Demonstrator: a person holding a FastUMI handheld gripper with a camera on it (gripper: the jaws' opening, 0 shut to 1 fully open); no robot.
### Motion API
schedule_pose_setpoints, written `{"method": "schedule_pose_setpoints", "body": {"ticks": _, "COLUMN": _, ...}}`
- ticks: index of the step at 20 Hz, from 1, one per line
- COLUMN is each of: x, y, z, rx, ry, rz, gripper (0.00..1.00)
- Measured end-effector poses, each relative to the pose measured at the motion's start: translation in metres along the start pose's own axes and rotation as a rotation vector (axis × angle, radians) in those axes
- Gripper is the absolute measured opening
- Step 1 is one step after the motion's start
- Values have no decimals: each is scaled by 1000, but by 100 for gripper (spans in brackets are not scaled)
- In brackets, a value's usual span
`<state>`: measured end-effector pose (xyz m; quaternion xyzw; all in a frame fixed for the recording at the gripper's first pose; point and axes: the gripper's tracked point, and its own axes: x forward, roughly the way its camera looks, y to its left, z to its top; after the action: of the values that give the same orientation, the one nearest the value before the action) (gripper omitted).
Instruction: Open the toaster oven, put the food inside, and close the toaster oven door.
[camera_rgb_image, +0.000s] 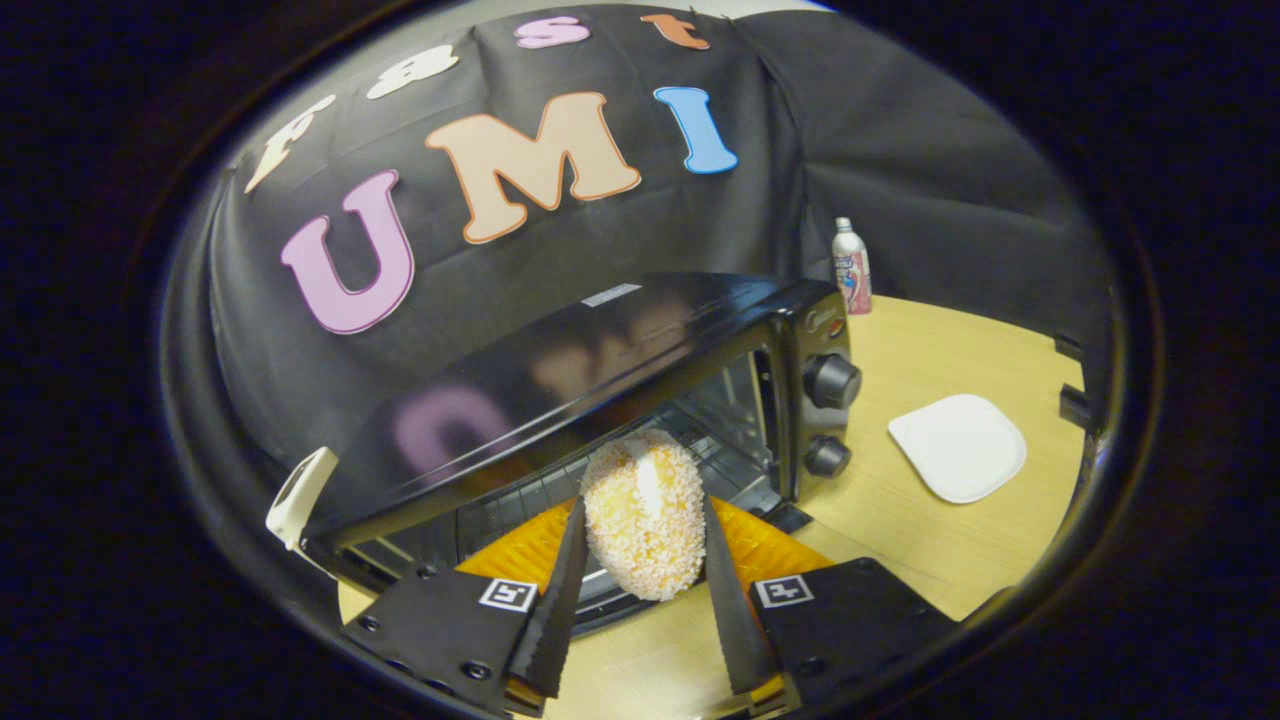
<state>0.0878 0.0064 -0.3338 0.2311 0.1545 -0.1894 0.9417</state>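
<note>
A black toaster oven (610, 350) stands on the wooden table with its door (640, 590) folded down and open. Its wire rack (520, 500) shows inside, with orange reflected on the door glass. My gripper (643, 560) is shut on a round, crumb-coated piece of food (645, 510), one finger pressing each side. The food hangs just in front of the oven's opening, above the lowered door. Two black knobs (832, 382) sit on the oven's right panel.
A white square plate (958, 446) lies on the table (940, 540) right of the oven. A small bottle (852, 267) stands behind, near the cloth wall. A white object (298, 497) sits at the oven's left corner.
</note>
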Motion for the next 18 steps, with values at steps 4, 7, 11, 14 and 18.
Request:
{"method": "schedule_pose_setpoints", "body": {"ticks": 4, "x": 31, "y": 8, "z": -6, "rx": 10, "ry": -4, "rz": 5, "gripper": 64}}
{"method": "schedule_pose_setpoints", "body": {"ticks": 7, "x": 43, "y": 17, "z": -8, "rx": 30, "ry": -13, "rz": 38, "gripper": 65}}
{"method": "schedule_pose_setpoints", "body": {"ticks": 11, "x": 54, "y": 26, "z": -14, "rx": 47, "ry": 8, "rz": 68, "gripper": 68}}
{"method": "schedule_pose_setpoints", "body": {"ticks": 14, "x": 53, "y": 26, "z": -16, "rx": 31, "ry": -6, "rz": 67, "gripper": 71}}
{"method": "schedule_pose_setpoints", "body": {"ticks": 18, "x": 40, "y": 27, "z": -15, "rx": 3, "ry": -10, "rz": 94, "gripper": 76}}
